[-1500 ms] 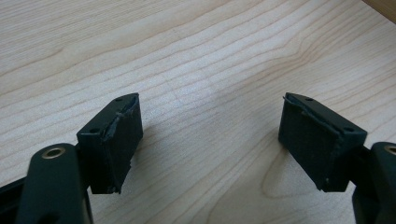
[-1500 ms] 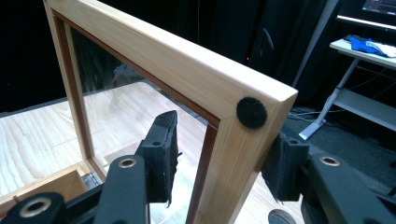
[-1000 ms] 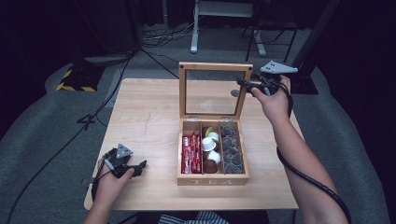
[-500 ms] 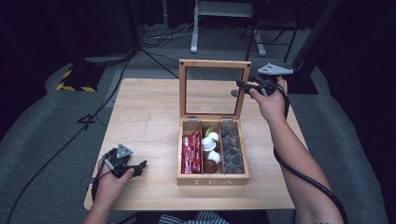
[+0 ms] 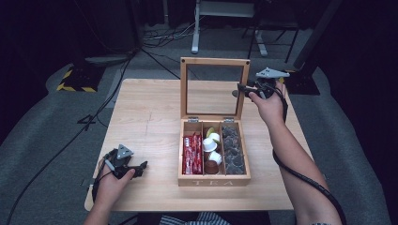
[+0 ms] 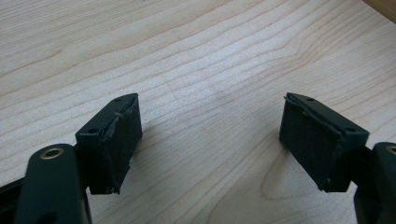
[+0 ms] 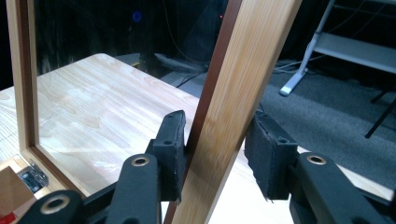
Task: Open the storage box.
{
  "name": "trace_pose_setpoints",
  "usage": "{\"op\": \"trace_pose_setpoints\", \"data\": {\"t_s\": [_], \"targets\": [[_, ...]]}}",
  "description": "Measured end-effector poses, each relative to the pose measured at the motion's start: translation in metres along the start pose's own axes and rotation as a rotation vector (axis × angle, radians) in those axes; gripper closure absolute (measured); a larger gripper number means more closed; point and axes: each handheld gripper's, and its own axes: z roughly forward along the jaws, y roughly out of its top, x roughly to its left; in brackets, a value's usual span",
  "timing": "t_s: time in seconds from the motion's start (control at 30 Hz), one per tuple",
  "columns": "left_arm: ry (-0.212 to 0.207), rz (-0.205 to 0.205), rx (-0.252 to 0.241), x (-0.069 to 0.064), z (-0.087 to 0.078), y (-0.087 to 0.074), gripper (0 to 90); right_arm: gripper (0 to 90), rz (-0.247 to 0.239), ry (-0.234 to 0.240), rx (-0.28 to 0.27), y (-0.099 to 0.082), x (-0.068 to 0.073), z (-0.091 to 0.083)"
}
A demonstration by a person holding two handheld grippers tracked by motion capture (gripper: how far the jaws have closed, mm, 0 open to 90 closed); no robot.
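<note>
A wooden tea box (image 5: 213, 182) stands on the table with its glass lid (image 5: 215, 63) raised upright. My right gripper (image 5: 240, 89) reaches the lid's right rail from the side. In the right gripper view the rail (image 7: 243, 70) runs between the jaws of the gripper (image 7: 215, 140). The jaws have just been closing and sit very near both faces of the rail, without a clear press. My left gripper (image 5: 141, 166) rests near the table's front left, open, with only bare wood between the jaws of the gripper (image 6: 210, 126).
The box holds red packets (image 5: 192, 152), white capsules (image 5: 210, 143) and dark capsules (image 5: 232, 147) in three compartments. Pale table top (image 5: 150, 108) stretches left of the box. Cables and a desk frame (image 5: 225, 9) lie on the dark floor beyond.
My right gripper has sunk a little along the lid's right rail, and its jaws have narrowed around it. The left hand has stayed still.
</note>
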Motion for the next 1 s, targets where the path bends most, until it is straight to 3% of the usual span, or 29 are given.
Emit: {"op": "trace_pose_setpoints", "data": {"t_s": [0.5,0.67,0.93,1.0], "targets": [[-0.002,-0.001,0.000,0.000,0.000,0.000,21.4,55.3,0.001,-0.025,0.024,-0.004,0.002,0.006],[-0.006,-0.002,-0.002,0.000,0.001,0.001,20.4,40.4,0.036,-0.051,0.012,-0.007,-0.001,0.004],[-0.013,0.005,0.006,0.000,0.006,0.006,17.2,27.8,0.077,-0.031,-0.010,-0.004,0.001,-0.013],[-0.014,0.008,0.007,0.000,0.008,0.007,16.3,27.1,0.096,-0.003,-0.002,-0.003,0.003,-0.018]]}}
